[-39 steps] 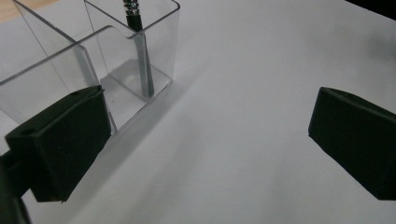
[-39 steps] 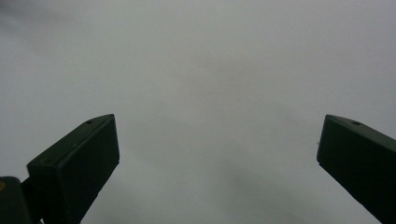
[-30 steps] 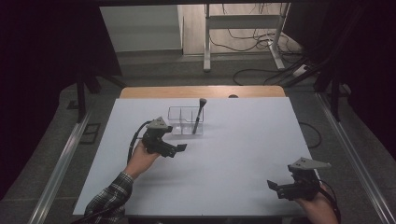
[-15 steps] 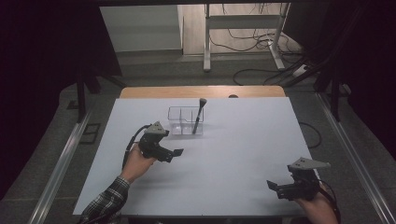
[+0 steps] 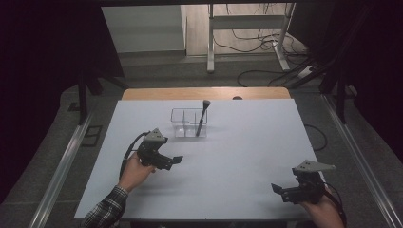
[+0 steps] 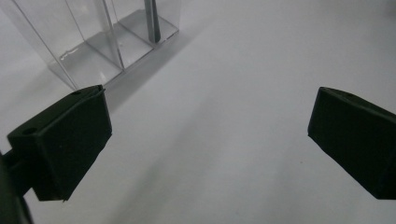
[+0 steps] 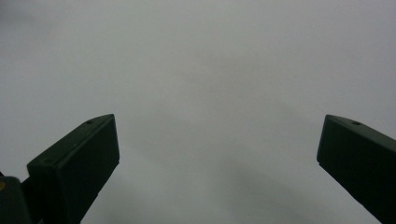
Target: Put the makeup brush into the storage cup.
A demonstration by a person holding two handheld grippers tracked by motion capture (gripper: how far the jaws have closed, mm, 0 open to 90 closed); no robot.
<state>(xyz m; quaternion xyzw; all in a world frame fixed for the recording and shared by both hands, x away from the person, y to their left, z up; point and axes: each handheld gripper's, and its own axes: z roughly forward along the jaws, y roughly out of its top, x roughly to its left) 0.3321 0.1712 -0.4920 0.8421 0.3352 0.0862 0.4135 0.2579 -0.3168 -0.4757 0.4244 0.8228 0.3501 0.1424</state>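
Observation:
A clear plastic box with compartments [image 5: 188,123] stands on the white table [image 5: 237,142] near its far middle. A dark brush [image 5: 202,117] leans upright in its right compartment, head up. In the left gripper view the clear box [image 6: 93,42] lies ahead to the upper left, with the brush's handle [image 6: 152,21] inside. My left gripper [image 5: 175,161] is open and empty, a short way in front and to the left of the box. Its jaws stand wide apart around bare table [image 6: 210,135]. My right gripper [image 5: 278,191] is open and empty near the front right corner, over bare table [image 7: 210,93].
A wooden strip [image 5: 204,93] runs along the table's far edge. Metal rails [image 5: 62,166] flank the table on both sides. A desk frame [image 5: 247,33] and cables [image 5: 266,71] lie on the floor beyond.
My left gripper has drawn back toward the person and slightly left, away from the clear box. The right gripper has stayed in place.

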